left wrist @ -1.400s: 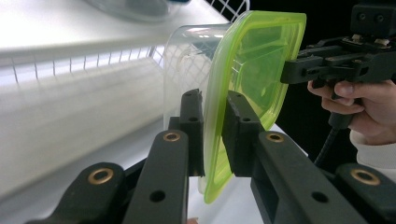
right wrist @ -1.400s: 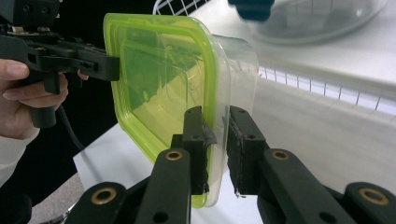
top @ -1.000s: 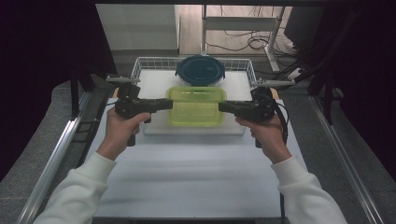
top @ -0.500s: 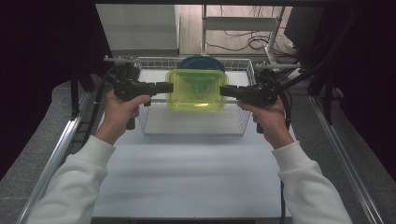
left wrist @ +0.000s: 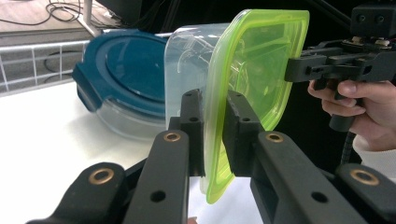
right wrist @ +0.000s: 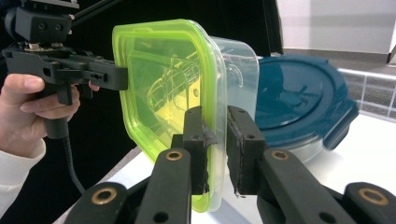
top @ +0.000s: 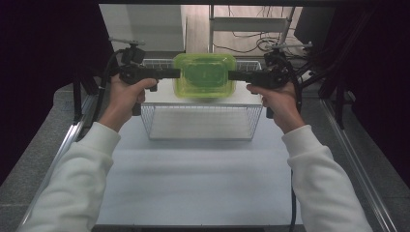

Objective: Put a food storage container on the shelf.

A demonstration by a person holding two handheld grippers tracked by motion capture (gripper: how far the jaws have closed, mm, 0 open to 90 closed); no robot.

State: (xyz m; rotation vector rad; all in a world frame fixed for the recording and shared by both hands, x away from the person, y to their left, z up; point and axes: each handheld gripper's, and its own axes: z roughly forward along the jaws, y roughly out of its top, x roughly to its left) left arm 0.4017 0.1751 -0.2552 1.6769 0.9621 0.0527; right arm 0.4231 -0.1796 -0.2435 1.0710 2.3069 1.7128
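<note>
Green-lidded box (top: 205,75) hangs in the air above the wire basket (top: 200,121), tipped up on its side. Left gripper (top: 176,73) pinches its rim on one end. Right gripper (top: 232,75) pinches the other end. Behind it sits a round box with a blue lid (left wrist: 123,70).

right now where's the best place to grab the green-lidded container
By the thin lid rim at the two short ends, coming in from each side, as the left gripper and right gripper do on the green-lidded container. The flat lip fits between jaws; the body looks too wide.
</note>
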